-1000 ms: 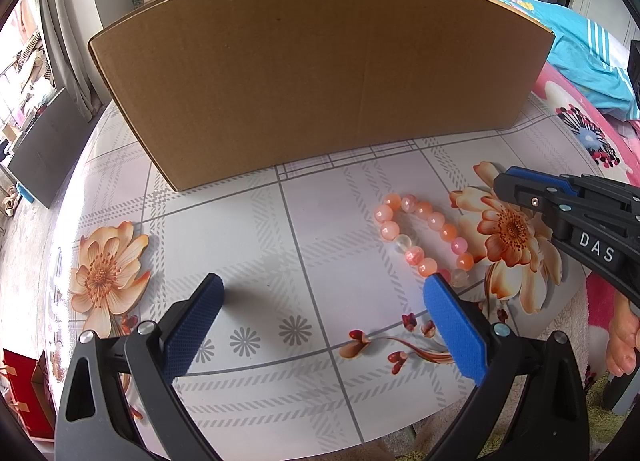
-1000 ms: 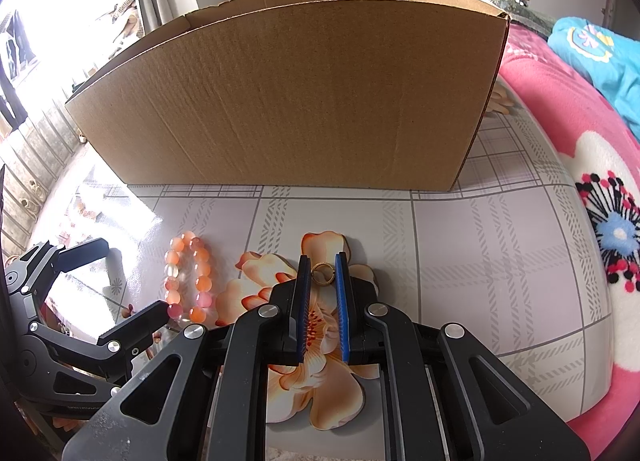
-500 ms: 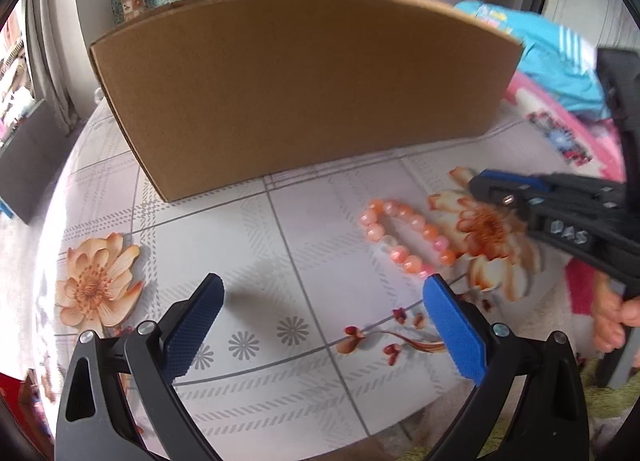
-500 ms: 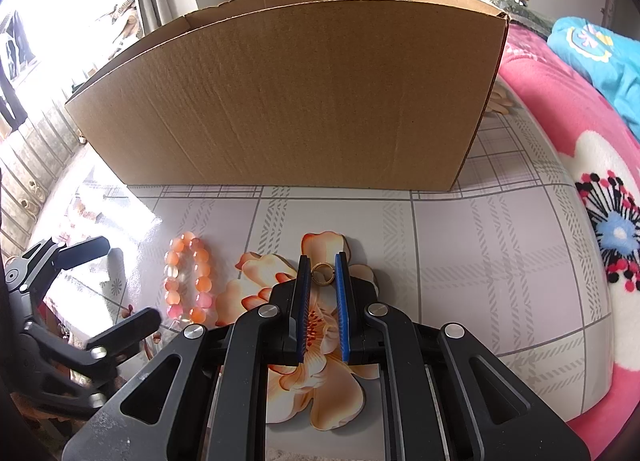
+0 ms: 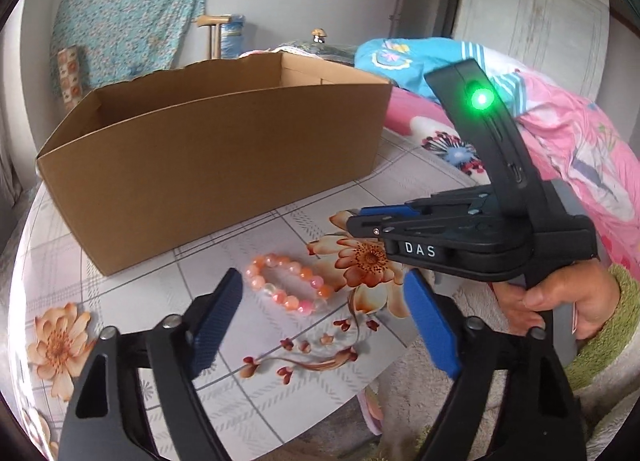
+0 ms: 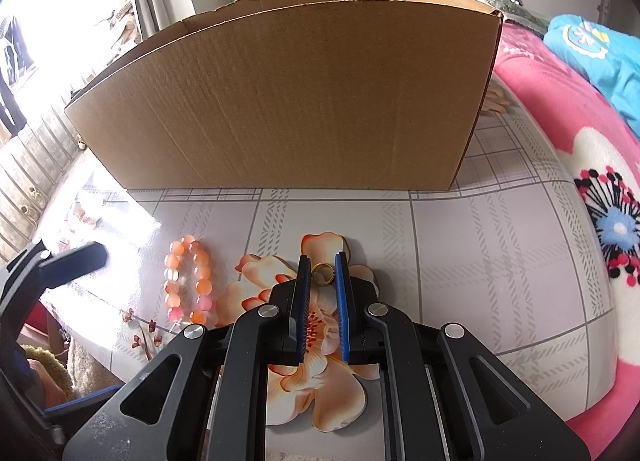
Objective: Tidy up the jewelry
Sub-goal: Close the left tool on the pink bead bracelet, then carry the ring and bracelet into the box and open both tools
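The right claw (image 6: 323,275) was nipped shut on a small gold ring (image 6: 322,273) low over the worktop (image 6: 480,261); the left claw (image 5: 322,303) was closing, nothing between its pads, the bead bracelet (image 5: 286,285) lying beyond at twelve o'clock. The pickup step looked in hand; next, I judged, the ring needed lifting over the cardboard box (image 6: 288,101) wall at twelve o'clock.

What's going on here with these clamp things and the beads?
A person is tidying jewelry with a hand-held gripper in each hand. The right gripper is shut on a small gold ring, low over the flowered tablecloth. The left gripper hangs over the orange bead bracelet, jaws closing but not touching it. The open cardboard box stands behind.
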`<act>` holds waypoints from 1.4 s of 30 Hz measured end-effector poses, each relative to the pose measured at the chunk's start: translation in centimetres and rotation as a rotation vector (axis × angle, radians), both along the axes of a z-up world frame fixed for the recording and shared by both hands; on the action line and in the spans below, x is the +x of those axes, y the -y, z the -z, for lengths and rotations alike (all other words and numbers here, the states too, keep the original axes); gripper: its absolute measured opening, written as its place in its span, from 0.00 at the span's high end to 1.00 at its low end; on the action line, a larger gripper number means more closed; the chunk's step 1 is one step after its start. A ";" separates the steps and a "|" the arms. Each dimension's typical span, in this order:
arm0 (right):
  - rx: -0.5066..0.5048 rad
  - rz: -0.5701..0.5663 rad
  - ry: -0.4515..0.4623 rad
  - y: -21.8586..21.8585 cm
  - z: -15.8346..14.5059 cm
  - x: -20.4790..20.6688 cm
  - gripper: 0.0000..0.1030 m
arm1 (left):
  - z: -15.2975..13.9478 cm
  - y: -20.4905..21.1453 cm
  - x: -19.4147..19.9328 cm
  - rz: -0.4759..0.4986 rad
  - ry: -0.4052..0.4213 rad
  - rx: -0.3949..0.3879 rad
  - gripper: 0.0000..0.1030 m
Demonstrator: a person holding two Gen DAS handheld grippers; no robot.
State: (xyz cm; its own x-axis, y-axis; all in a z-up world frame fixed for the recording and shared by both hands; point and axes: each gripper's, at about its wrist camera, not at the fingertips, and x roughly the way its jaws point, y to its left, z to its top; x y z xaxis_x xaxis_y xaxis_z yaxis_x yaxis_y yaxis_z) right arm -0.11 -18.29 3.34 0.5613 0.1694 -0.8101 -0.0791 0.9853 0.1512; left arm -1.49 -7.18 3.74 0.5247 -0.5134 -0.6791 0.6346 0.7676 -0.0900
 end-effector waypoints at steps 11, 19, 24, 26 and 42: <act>0.088 -0.001 0.015 2.0 0.5 -0.4 0.90 | 2.6 2.5 1.1 0.052 -0.044 0.113 0.67; 0.152 -0.008 0.031 3.8 1.0 -0.7 0.90 | 3.5 3.2 1.5 0.048 -0.047 0.196 0.79; 0.212 -0.003 0.032 5.3 1.2 -0.9 0.91 | 3.5 3.1 2.1 0.037 -0.059 0.190 0.91; 0.238 0.008 0.031 6.1 1.4 -0.9 0.91 | 3.2 2.8 2.3 0.033 -0.070 0.168 0.91; 0.438 0.059 0.126 13.2 -3.6 -3.7 0.91 | -5.4 -1.2 1.4 0.003 0.012 -0.035 0.91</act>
